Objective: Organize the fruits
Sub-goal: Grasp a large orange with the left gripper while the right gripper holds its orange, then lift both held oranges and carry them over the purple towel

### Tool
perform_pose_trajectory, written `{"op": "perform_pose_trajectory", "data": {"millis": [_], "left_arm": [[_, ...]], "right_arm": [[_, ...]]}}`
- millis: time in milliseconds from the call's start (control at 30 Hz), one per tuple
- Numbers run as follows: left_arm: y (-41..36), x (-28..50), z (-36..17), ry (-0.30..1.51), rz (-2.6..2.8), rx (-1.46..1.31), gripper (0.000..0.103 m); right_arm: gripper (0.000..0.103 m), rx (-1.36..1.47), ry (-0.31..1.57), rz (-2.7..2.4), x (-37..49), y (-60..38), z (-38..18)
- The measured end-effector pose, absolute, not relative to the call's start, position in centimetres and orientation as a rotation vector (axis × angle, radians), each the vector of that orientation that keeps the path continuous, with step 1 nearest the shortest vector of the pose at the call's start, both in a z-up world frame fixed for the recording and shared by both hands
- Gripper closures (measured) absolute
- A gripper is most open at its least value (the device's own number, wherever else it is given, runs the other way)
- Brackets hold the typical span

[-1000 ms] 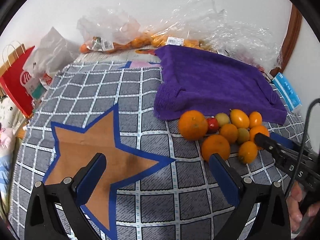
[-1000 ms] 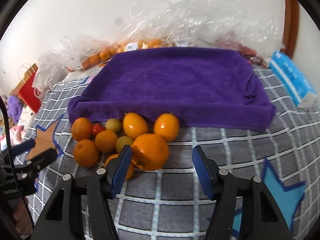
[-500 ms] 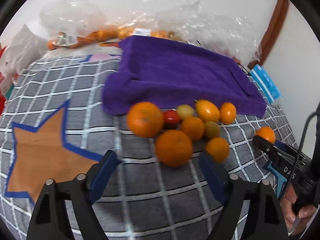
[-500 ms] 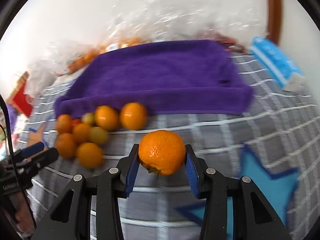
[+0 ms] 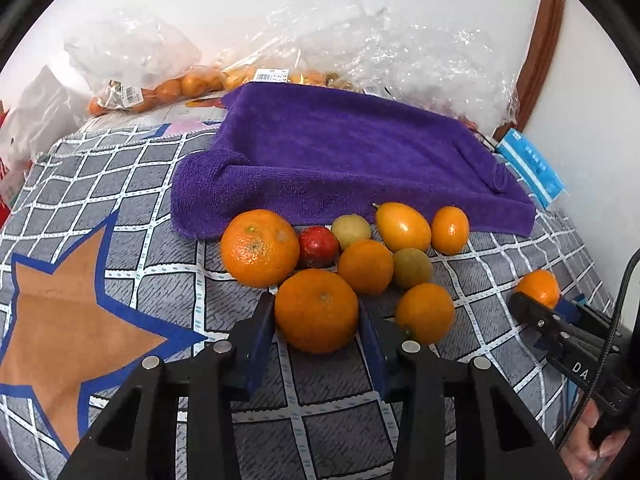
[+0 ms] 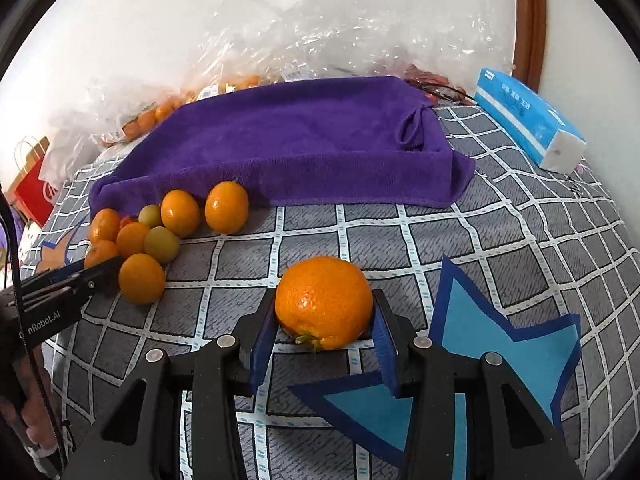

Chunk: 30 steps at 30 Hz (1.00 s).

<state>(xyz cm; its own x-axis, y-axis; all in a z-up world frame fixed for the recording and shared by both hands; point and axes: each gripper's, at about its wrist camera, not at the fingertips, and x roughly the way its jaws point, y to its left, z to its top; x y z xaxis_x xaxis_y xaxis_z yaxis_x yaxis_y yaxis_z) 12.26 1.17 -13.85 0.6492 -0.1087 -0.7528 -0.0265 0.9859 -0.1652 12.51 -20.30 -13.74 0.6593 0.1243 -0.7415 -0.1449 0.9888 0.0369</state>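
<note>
Left gripper clenched on orange at lower centre of frame, front of fruit pile. Right gripper grasping second orange at frame centre, resting on checked cloth beside blue star patch. Purple towel behind pile, upper centre.

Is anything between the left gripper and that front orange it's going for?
Nothing visible. The left gripper already has its fingers on either side of the front orange; a smaller orange sits just outside the right finger.
</note>
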Motion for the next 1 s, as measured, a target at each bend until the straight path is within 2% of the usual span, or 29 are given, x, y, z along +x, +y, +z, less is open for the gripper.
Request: {"op": "perform_pose_trajectory", "data": {"millis": [100, 200, 267, 400, 467, 733, 1000], "left_arm": [[1.8, 12.2, -13.9, 0.856, -0.071, -0.219, 0.060], [1.7, 12.3, -14.0, 0.852, -0.113, -0.236, 0.048], [1.2, 12.3, -14.0, 0.855, -0.104, -0.212, 0.048], [1.4, 12.2, -14.0, 0.849, -0.099, -0.220, 0.053], [2.1, 12.1, -14.1, 0.841, -0.099, -0.260, 0.065], [2.7, 10.9, -13.5, 0.829, -0.105, -0.296, 0.066], [4.1, 10.4, -9.9, 0.810, -0.108, -0.346, 0.066]], "right_arm": [[0.059, -0.040, 0.834, 0.152, 12.4, -20.2, -13.7], [0.059, -0.082, 0.821, 0.141, 12.0, -19.6, -13.6], [0.059, -0.085, 0.814, 0.148, 11.9, -19.5, -13.6], [0.059, -0.053, 0.828, 0.158, 12.1, -20.0, -13.6], [0.059, -0.045, 0.829, 0.161, 12.2, -20.1, -13.7], [0.059, -0.043, 0.806, 0.166, 11.5, -20.1, -13.1], [0.059, 0.013, 0.779, 0.172, 11.6, -20.7, -10.2]]}}
